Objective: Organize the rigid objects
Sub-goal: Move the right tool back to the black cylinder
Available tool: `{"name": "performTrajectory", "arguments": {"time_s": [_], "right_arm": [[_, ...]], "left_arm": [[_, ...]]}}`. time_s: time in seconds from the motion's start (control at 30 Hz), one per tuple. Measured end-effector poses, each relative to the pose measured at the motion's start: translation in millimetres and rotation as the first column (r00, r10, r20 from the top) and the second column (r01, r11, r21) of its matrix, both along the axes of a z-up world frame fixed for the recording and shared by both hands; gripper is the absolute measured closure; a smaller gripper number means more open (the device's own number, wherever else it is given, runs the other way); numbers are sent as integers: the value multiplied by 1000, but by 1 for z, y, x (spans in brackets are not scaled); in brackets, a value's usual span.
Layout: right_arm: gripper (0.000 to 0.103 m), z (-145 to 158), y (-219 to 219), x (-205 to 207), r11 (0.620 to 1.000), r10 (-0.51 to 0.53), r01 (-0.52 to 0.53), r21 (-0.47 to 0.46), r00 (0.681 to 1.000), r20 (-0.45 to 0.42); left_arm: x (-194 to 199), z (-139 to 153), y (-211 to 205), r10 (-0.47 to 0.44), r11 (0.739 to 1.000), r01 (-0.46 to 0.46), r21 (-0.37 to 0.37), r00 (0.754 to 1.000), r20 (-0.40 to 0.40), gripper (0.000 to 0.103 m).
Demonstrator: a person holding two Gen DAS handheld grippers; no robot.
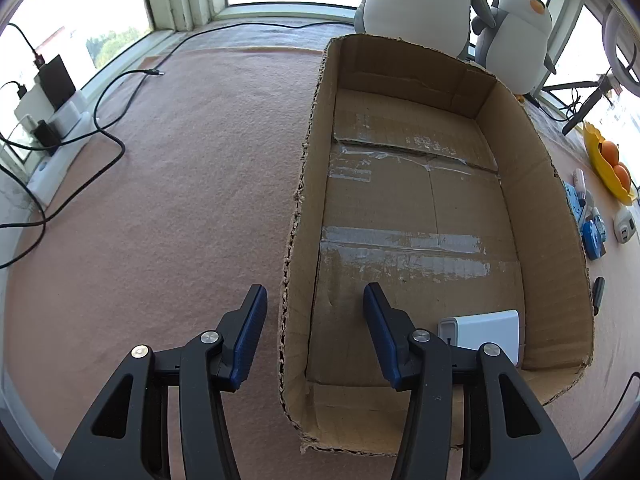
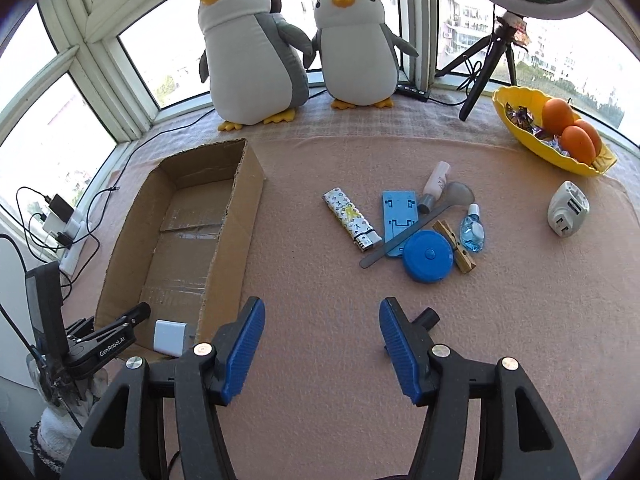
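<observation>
An open cardboard box [image 1: 560,216] [image 2: 236,216] lies on the pink cloth. A white charger block [image 1: 488,330] [image 2: 170,336] lies in its near corner. My left gripper [image 1: 312,320] is open and empty, straddling the box's left wall. My right gripper [image 2: 322,332] is open and empty above bare cloth. Ahead of it lie a patterned lighter [image 2: 352,218], a blue phone stand [image 2: 396,214], a blue tape measure [image 2: 427,256], a metal spoon [image 2: 416,226], a wooden clothespin [image 2: 458,246], a small blue bottle [image 2: 473,230], a pink tube [image 2: 436,182] and a white plug adapter [image 2: 568,209]. A black item [image 2: 428,316] lies beside the right finger.
Two plush penguins [image 2: 256,56] stand at the window. A yellow bowl [image 2: 516,112] with oranges sits at the far right beside a tripod [image 2: 486,68]. A power strip with chargers and cables [image 1: 60,120] lies at the left edge.
</observation>
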State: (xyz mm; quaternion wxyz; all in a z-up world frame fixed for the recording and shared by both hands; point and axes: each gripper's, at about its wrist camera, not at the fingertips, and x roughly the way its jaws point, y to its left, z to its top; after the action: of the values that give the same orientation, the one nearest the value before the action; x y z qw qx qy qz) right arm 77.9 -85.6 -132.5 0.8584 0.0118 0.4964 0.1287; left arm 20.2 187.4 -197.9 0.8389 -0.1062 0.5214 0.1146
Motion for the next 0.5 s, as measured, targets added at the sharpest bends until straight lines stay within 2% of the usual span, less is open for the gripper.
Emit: {"name": "performTrajectory", "arguments": {"time_s": [0.23, 0.5], "right_arm": [[47, -10, -45, 8, 992, -127, 126, -28, 992, -22], [47, -28, -70, 14, 981, -193, 190, -46, 979, -71]], "left_arm": [[3, 1, -3, -10, 1000, 10, 11, 1000, -2, 54], [6, 1, -5, -18, 1000, 18, 17, 1000, -4, 54]]}}
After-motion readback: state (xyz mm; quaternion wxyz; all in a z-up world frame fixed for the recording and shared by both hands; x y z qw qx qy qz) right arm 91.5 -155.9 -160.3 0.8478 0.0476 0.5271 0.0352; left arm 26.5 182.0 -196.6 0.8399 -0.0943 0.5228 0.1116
